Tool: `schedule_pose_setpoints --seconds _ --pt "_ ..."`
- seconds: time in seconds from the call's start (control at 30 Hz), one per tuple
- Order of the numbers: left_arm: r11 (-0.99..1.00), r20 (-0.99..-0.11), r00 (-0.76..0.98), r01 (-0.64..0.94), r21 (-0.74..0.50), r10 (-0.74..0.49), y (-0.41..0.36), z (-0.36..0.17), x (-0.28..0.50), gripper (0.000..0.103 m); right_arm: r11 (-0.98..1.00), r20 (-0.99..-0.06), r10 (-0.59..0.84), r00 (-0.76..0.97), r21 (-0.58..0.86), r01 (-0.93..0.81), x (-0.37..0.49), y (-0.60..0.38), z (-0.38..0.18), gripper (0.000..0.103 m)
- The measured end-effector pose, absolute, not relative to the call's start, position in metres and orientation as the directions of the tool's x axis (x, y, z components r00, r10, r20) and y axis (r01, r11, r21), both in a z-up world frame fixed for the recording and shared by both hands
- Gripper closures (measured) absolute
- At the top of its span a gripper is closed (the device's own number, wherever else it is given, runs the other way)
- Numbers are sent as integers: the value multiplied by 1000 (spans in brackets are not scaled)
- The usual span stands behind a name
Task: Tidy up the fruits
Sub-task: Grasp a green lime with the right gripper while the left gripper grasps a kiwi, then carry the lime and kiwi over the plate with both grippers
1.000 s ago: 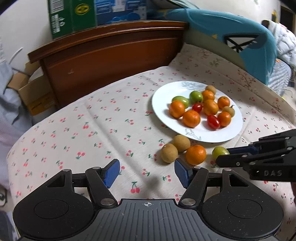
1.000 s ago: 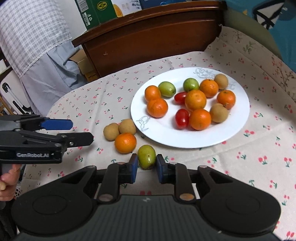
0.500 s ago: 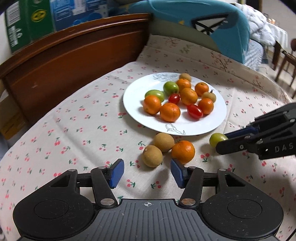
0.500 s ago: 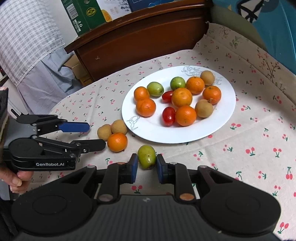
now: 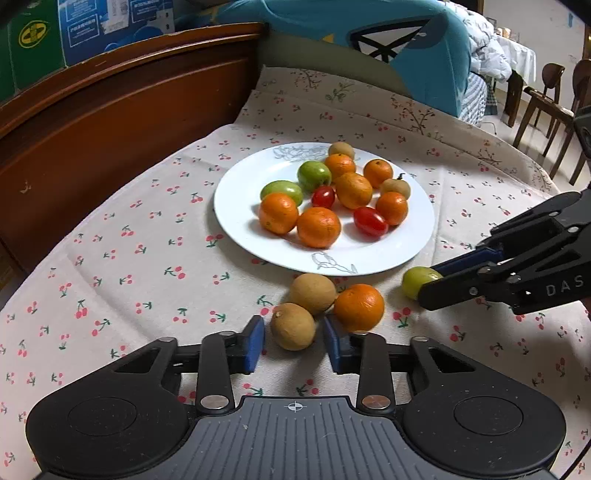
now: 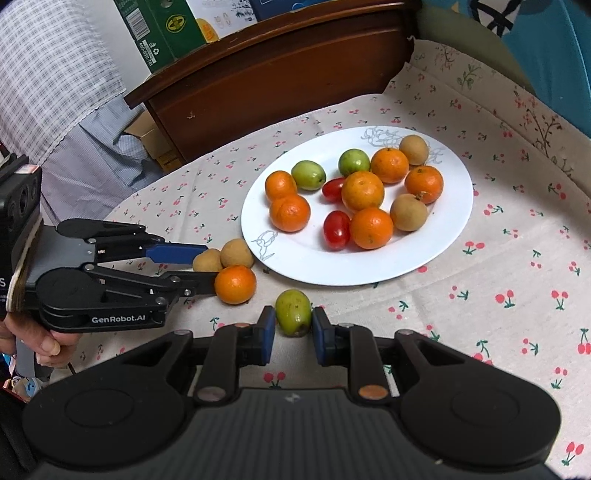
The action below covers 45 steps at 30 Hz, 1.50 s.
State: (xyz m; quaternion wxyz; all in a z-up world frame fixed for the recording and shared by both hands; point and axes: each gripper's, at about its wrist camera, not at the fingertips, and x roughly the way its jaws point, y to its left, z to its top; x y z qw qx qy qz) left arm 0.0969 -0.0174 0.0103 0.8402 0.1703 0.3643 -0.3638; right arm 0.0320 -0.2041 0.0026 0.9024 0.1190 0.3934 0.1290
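A white plate (image 5: 240,192) (image 6: 443,236) holds several oranges, green fruits, red tomatoes and brown longans. In front of it on the cherry-print cloth lie two longans and an orange (image 5: 359,306) (image 6: 235,284). My left gripper (image 5: 293,341) (image 6: 208,266) has its jaws closing around the nearer longan (image 5: 293,326) (image 6: 207,260). A thin gap shows on each side of the fruit. The second longan (image 5: 312,293) (image 6: 236,253) touches it from behind. My right gripper (image 6: 293,317) (image 5: 428,286) is shut on a green fruit (image 6: 293,312) (image 5: 415,280) resting on the cloth.
A dark wooden headboard (image 5: 110,122) (image 6: 277,74) runs along the far side, with cardboard boxes (image 6: 166,26) on top. A teal cushion (image 5: 424,44) leans at the back right. A hand (image 6: 40,343) holds the left gripper near checked fabric (image 6: 55,74). Wooden chairs (image 5: 546,96) stand far right.
My left gripper has moved forward and down onto the nearer longan, and its jaws have narrowed from wide apart to just around it. The right gripper stays shut on the green fruit.
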Motion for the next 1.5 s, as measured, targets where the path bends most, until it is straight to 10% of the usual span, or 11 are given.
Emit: schedule_pose_setpoints --seconds 1.5 --pt "913 -659 672 404 -56 -338 -28 73 37 80 902 -540 388 747 390 -186 26 -217 61 82"
